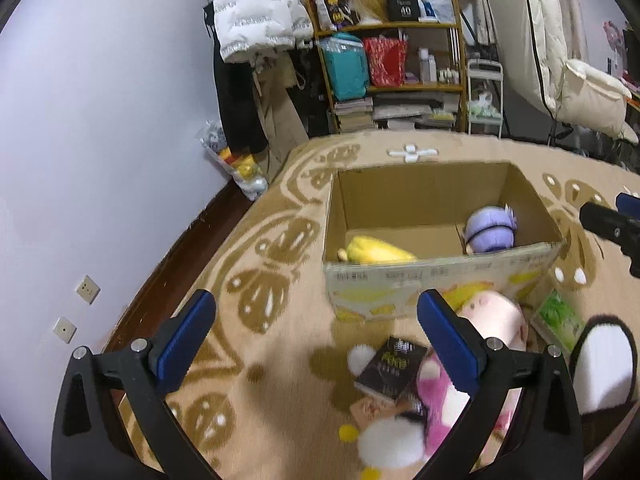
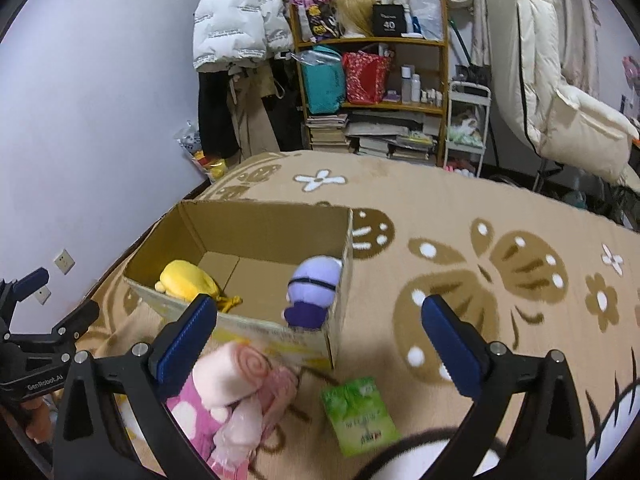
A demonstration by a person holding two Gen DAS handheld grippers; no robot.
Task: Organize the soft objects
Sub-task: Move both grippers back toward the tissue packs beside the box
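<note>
An open cardboard box (image 1: 440, 276) (image 2: 248, 216) stands on the patterned rug. Inside it lie a yellow plush (image 1: 376, 251) (image 2: 186, 280) and a purple plush (image 1: 489, 231) (image 2: 314, 288). In front of the box lies a pink plush doll (image 1: 496, 320) (image 2: 236, 376) beside a dark book (image 1: 390, 366) and a green tissue pack (image 1: 558, 318) (image 2: 358, 414). My left gripper (image 1: 316, 344) is open above the rug, near the doll, holding nothing. My right gripper (image 2: 320, 344) is open over the box's near edge, empty. A black and white plush (image 1: 604, 364) sits at the lower right.
A wooden shelf (image 1: 390, 26) packed with bags, books and bottles stands behind the rug, with white jackets (image 1: 256, 12) hanging beside it. A white cart (image 2: 466, 128) is next to the shelf. The wall (image 1: 100, 120) with sockets runs along the left.
</note>
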